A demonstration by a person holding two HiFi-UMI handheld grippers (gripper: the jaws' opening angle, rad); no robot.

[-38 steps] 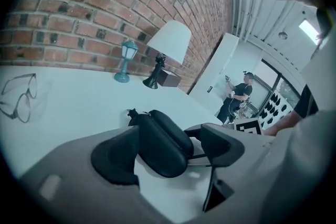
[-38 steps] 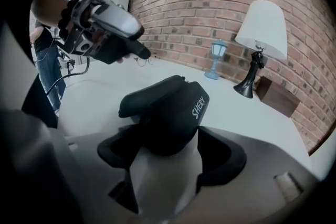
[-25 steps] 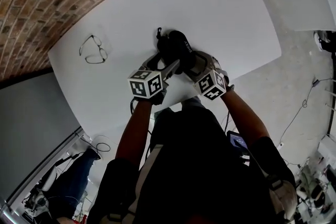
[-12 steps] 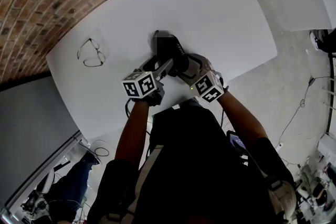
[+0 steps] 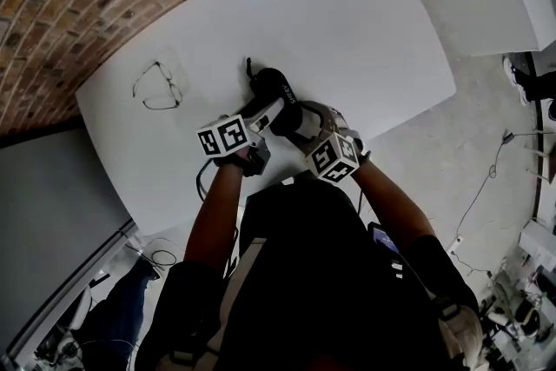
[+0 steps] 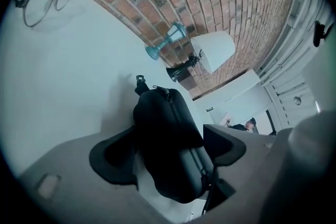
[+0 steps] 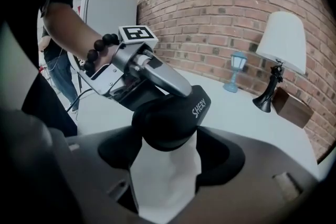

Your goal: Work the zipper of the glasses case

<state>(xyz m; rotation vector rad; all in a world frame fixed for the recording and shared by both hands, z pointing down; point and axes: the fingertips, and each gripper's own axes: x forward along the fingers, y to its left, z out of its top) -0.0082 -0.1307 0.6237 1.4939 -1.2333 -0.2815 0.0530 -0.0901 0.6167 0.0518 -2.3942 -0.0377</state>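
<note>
Case (image 5: 271, 89) shifted left; left gripper (image 6: 169, 153) just opened around it, right gripper (image 7: 168, 153) clamps it.

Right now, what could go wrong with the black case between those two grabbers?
1. The left gripper's jaws have just been opening and stand loose round the glasses case. Only the right gripper pinches one end, so the case might twist or slip out.
2. The zipper seems to run down close beside one jaw of the left gripper. Closing there might clamp over it and block it.
</note>
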